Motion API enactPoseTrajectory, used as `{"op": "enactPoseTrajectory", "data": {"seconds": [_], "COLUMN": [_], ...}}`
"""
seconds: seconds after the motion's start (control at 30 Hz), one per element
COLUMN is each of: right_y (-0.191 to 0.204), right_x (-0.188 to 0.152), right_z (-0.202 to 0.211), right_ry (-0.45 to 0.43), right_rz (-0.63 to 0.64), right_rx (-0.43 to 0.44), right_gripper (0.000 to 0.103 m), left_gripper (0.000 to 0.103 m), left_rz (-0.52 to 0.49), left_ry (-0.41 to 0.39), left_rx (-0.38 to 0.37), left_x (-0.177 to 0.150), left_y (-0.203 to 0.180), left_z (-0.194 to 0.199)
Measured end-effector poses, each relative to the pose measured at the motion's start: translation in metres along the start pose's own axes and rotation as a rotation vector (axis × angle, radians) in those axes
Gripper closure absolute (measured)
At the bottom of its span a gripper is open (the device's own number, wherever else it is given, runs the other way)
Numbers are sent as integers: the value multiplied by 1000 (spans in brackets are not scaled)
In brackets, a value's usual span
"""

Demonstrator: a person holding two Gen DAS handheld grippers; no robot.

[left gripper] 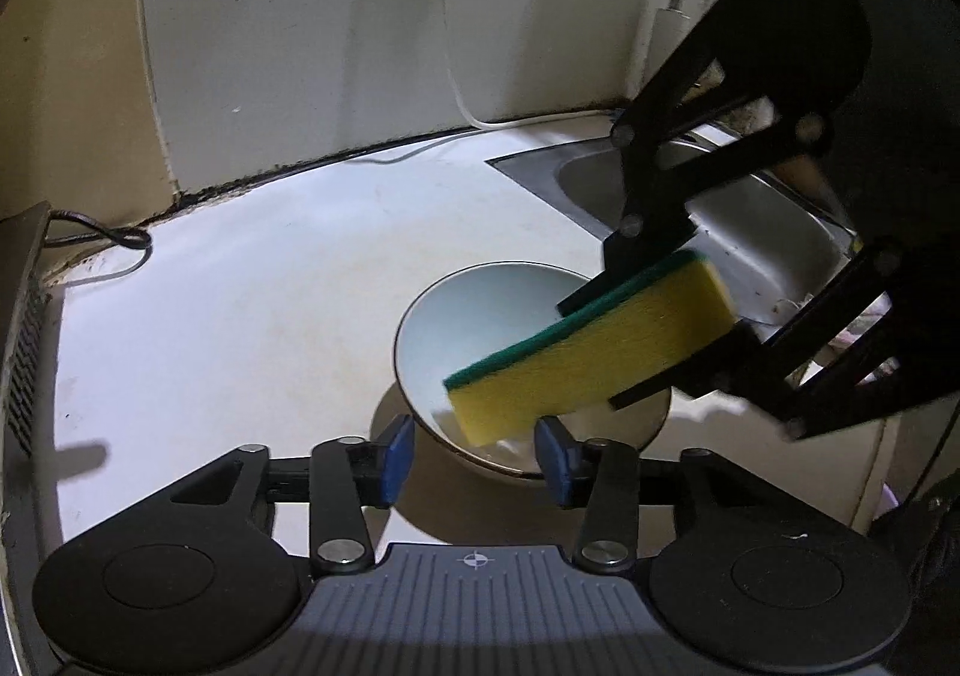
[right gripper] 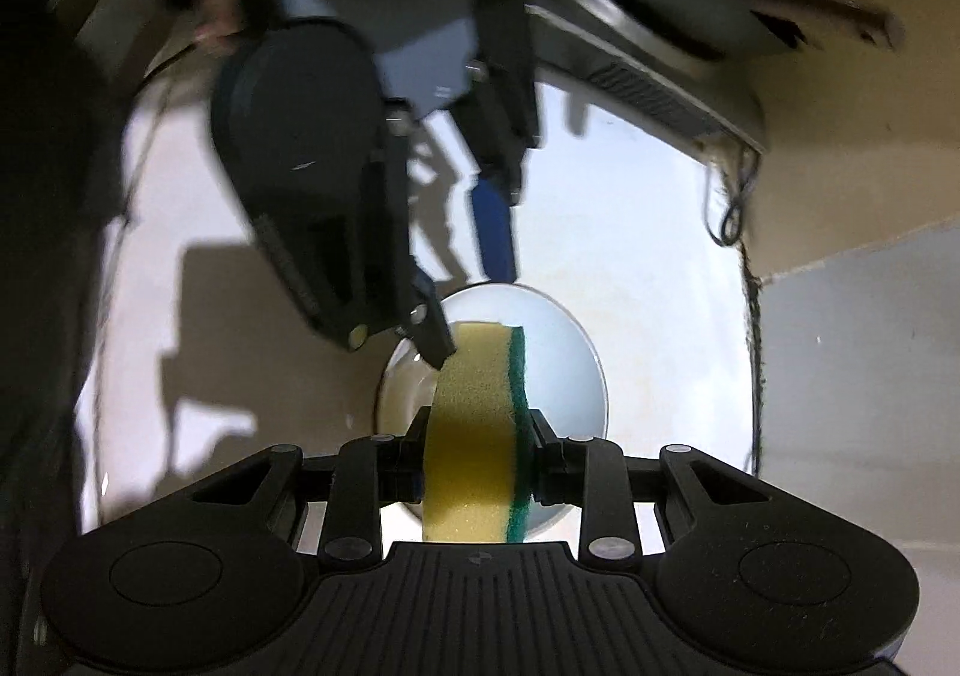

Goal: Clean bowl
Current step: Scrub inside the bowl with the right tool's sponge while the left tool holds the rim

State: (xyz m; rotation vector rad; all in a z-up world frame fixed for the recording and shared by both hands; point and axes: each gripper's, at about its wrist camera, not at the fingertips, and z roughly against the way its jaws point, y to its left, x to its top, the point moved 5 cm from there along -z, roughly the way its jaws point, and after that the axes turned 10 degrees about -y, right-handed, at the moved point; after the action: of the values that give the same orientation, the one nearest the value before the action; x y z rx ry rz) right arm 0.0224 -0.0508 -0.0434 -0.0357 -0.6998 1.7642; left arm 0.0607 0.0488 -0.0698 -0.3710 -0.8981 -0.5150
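The right tool is clamped on the sponge over the bowl on the counter; the left tool stands apart astride its rim.

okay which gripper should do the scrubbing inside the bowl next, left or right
Right. The right gripper is shut on the sponge just over the bowl; the left gripper is open at the bowl's near rim.
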Motion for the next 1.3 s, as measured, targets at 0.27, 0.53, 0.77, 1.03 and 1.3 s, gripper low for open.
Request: {"op": "enactPoseTrajectory", "data": {"seconds": [0.27,0.53,0.77,1.03,1.3], "right_y": [-4,-9,7,28,31], "right_x": [-4,-4,-20,-19,-12], "right_z": [-12,-25,3,-3,-24], "right_ry": [2,-16,113,141,52], "right_rz": [-110,-218,-77,-3,-78], "right_rx": [-25,-33,-64,-201,-202], "right_gripper": [73,73,73,73,73], "left_gripper": [59,59,59,59,59], "left_rz": [-26,-25,-59,-77,-144], "left_ry": [-27,-40,-31,-41,-75], "left_rx": [-47,-30,0,10,74], "left_x": [-1,-1,-1,-2,-5], "left_y": [-8,-14,-18,-22,-31], "left_z": [13,15,10,13,28]}}
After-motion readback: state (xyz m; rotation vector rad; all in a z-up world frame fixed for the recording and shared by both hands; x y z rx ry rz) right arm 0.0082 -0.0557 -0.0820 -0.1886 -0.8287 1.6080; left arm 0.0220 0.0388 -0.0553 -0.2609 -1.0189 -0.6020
